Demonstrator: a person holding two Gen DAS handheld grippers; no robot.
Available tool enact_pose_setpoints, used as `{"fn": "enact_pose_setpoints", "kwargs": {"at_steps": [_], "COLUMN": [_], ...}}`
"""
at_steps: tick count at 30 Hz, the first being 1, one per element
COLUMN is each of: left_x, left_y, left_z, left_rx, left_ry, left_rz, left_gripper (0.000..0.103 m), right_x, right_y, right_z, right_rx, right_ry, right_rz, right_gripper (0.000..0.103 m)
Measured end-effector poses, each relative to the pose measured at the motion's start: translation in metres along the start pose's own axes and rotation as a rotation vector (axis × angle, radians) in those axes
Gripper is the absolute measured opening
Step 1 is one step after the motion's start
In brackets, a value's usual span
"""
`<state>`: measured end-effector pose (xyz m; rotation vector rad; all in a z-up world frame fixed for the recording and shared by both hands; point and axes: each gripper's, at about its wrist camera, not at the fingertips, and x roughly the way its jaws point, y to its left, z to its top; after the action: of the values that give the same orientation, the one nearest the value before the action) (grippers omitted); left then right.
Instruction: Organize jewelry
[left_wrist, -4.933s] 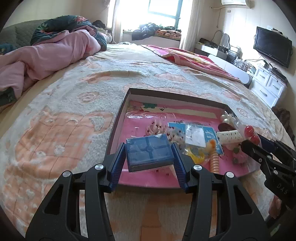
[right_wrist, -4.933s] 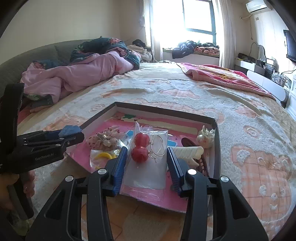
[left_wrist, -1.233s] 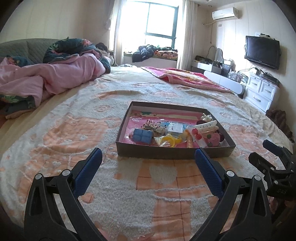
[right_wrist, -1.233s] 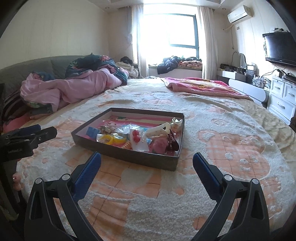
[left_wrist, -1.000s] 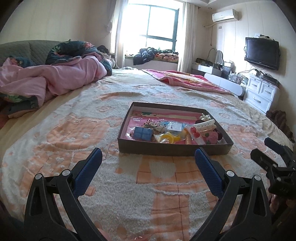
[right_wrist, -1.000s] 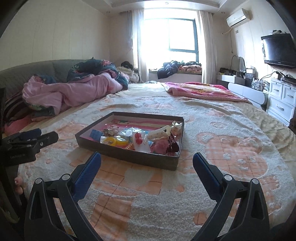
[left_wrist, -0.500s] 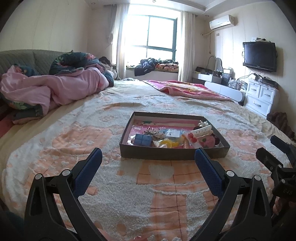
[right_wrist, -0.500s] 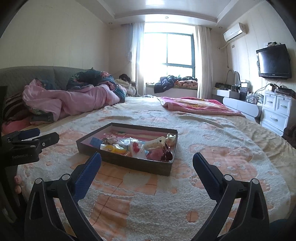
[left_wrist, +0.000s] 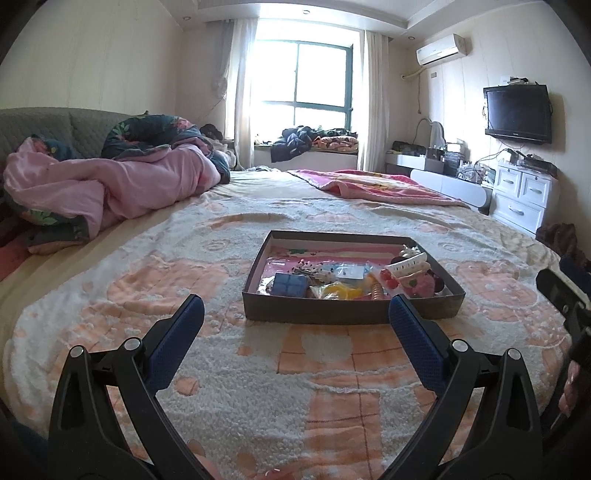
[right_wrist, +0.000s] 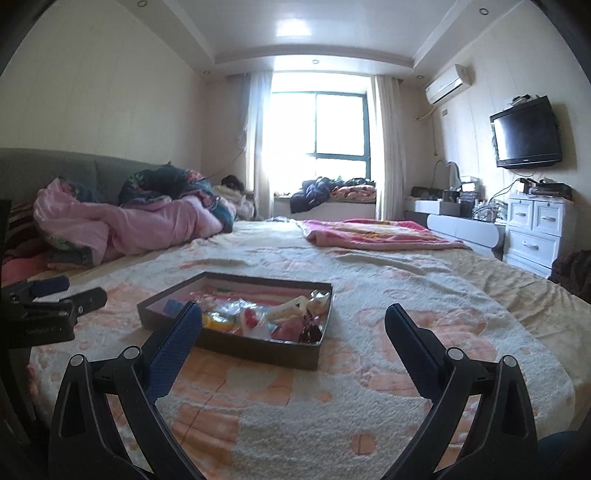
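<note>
Jewelry sits gathered in a shallow dark box (left_wrist: 352, 314) on the bed (left_wrist: 184, 280), and from the left wrist view that box lies straight ahead of the left claw (left_wrist: 295, 325), well apart from it, its long side running across the view. The left claw is spread wide and carries nothing; its blue pads (left_wrist: 177, 343) frame the box's front wall. Inside, against a pink lining, I can pick out a small blue case (left_wrist: 290, 285) at the near left, a yellow ring-shaped piece (left_wrist: 341, 291) in the middle, a pair of red beads (left_wrist: 388, 278) and a white comb-like clip (left_wrist: 408, 264) toward the right. At the far right edge the right claw (left_wrist: 565, 295) shows as a dark shape.

From the right wrist view, the box (right_wrist: 258, 349) lies ahead and to the left of the right claw (right_wrist: 293, 328), angled so one corner points toward the camera. That claw too is released and empty. The left claw (right_wrist: 55, 299) shows at the left edge, beside the box's left end. By my judgement, nothing remains loose on the bed cover, and the sorting looks about finished.
</note>
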<state>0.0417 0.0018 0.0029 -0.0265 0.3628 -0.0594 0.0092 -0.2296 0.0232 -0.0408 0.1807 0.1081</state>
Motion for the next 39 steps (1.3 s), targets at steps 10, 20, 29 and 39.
{"fn": "enact_pose_setpoints", "kwargs": {"at_steps": [10, 20, 29, 39], "left_x": [0.007, 0.007, 0.007, 0.007], "left_y": [-0.001, -0.002, -0.002, -0.002], "left_z": [0.0, 0.0, 0.0, -0.001], "left_rx": [0.005, 0.002, 0.003, 0.005], "left_ry": [-0.006, -0.003, -0.002, -0.003], "left_rz": [-0.001, -0.008, -0.008, -0.007], "left_gripper": [0.092, 0.092, 0.092, 0.092], "right_x": [0.012, 0.012, 0.013, 0.014], "right_y": [-0.003, -0.003, -0.005, -0.007], "right_z": [-0.004, -0.006, -0.007, -0.008], "right_rx": [0.019, 0.031, 0.031, 0.031], "right_ry": [0.019, 0.025, 0.034, 0.047], "right_rz": [0.002, -0.005, -0.004, 0.0], "right_gripper": [0.096, 0.096, 0.096, 0.096]}}
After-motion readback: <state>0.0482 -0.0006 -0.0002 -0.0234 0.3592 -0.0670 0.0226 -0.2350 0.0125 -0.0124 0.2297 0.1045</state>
